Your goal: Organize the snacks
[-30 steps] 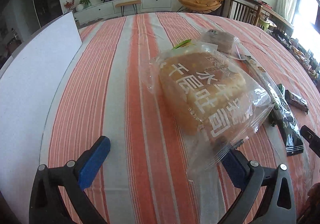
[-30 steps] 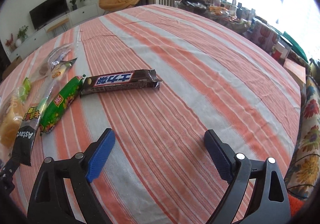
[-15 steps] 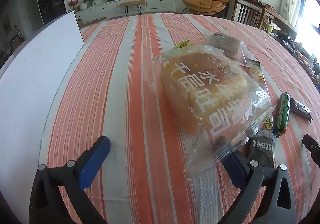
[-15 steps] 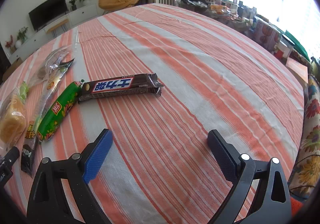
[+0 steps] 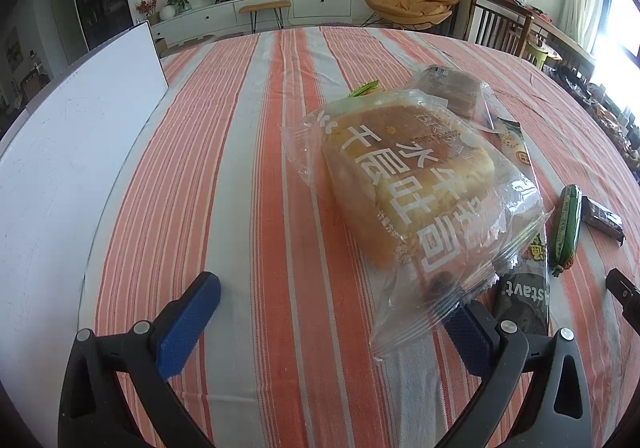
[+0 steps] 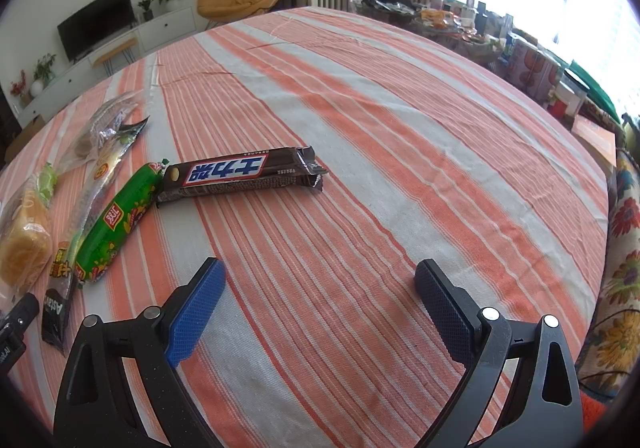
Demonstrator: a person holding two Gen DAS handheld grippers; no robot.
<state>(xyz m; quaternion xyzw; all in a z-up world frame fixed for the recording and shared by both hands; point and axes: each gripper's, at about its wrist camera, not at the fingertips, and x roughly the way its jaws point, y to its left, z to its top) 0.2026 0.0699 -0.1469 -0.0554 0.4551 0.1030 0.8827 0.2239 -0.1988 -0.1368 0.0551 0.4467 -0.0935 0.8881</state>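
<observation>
1. The left gripper (image 5: 332,322) is hovering with jaws spread wide, gripping nothing; the bread bag (image 5: 412,196) is lying on the striped tablecloth (image 5: 240,168) just ahead, its near seal overlapping the right finger (image 5: 466,336).
2. A white board (image 5: 72,152) is lying along the tabletop's left edge, well apart from the snacks.
3. A dark wafer pack (image 5: 524,296) is sitting partly under the bread bag; a clear-wrapped cake (image 5: 452,88) is lying behind it.
4. The right gripper (image 6: 320,304) is also gaping wide and empty; the chocolate bar (image 6: 240,174) is lying ahead, its end touching the green sausage (image 6: 116,224).
5. Nothing is standing between the right gripper and the chocolate bar.
</observation>
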